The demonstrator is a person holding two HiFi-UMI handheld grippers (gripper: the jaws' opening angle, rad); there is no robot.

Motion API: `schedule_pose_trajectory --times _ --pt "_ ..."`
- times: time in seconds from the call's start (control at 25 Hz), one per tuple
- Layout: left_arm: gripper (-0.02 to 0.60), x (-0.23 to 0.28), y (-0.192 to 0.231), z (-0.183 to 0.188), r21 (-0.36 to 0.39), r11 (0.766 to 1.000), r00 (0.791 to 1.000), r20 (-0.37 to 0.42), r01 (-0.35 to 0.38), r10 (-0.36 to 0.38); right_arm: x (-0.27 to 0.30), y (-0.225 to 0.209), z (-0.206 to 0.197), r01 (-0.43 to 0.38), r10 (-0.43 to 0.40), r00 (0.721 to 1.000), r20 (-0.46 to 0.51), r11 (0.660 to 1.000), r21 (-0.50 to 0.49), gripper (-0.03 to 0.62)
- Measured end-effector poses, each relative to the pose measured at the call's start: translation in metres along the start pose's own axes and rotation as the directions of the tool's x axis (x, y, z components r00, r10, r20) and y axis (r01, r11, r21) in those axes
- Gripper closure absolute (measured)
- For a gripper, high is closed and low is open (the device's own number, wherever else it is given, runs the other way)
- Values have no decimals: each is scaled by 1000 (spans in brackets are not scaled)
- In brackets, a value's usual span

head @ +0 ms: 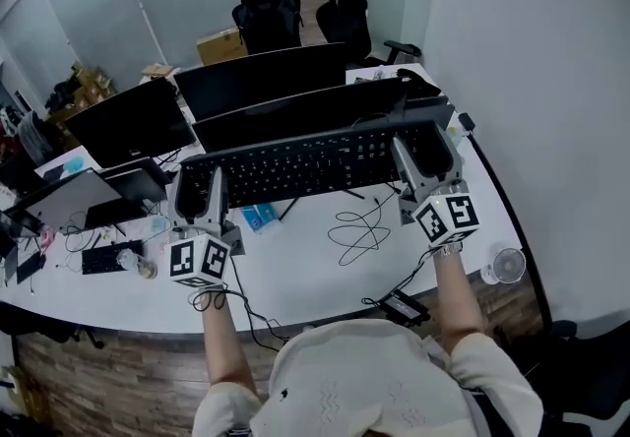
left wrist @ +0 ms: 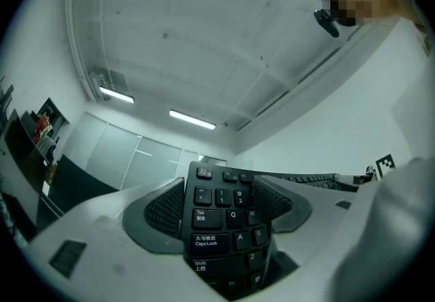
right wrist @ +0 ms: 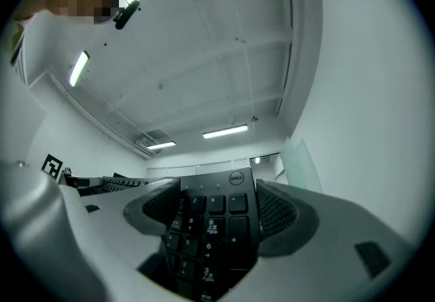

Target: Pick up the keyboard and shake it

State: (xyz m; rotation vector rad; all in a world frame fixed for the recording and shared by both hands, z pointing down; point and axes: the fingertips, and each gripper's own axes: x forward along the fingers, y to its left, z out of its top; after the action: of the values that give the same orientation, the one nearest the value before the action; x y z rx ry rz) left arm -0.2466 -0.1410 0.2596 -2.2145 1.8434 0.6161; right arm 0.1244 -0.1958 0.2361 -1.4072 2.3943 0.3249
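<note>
L gripper pinching keyboard at Caps Lock end, R gripper pinching numpad end, keyboard held above desk, covering front monitor btm edge, underside unseen

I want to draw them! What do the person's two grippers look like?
The left gripper and right gripper are light grey, with dark bumpy pads and a white cube printed with black square markers. The person's top is pale with short sleeves.
</note>
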Motion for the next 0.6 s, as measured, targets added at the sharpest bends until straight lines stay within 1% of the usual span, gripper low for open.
schedule_pose_trajectory --times 0.04,0.12,0.16,0.24,0.28,0.32,0.4,0.44,0.48,0.56,0.6 --pt "285 -4 -3 6 11 1000 999 34 0 -1 -3 1 5 -9 9 999 31 1000 -6 263" --pt "284 -22 -12 23 42 999 992 126 13 -18 -18 9 20 -37 40 990 132 999 -30 263" --pt "284 -27 -12 25 43 999 991 134 15 -21 -22 11 22 -43 47 989 139 999 -32 263" --pt "284 -21 -3 14 16 1000 997 81 2 -3 -13 10 13 -37 39 997 71 999 -23 264" --pt "284 -16 0 10 6 1000 998 70 -5 4 -7 10 12 -35 37 998 54 999 -26 263" --pt "284 -17 -2 14 9 1000 996 93 -5 4 -7 12 16 -39 42 996 76 999 -38 261" --pt "284 -30 -12 30 39 999 984 175 11 -18 -21 17 33 -53 63 984 169 997 -62 261" --pt "284 -32 -14 34 47 999 982 185 18 -27 -25 16 36 -53 64 981 183 997 -63 261" --pt "284 -27 -12 30 42 999 986 162 18 -25 -22 13 33 -46 54 986 161 997 -55 261" --pt "284 -11 -6 18 23 1000 995 98 4 -6 -7 5 21 -27 30 996 84 999 -34 260" --pt "284 -10 -7 18 28 1000 994 106 1 -4 -7 5 20 -28 30 996 87 999 -32 260"
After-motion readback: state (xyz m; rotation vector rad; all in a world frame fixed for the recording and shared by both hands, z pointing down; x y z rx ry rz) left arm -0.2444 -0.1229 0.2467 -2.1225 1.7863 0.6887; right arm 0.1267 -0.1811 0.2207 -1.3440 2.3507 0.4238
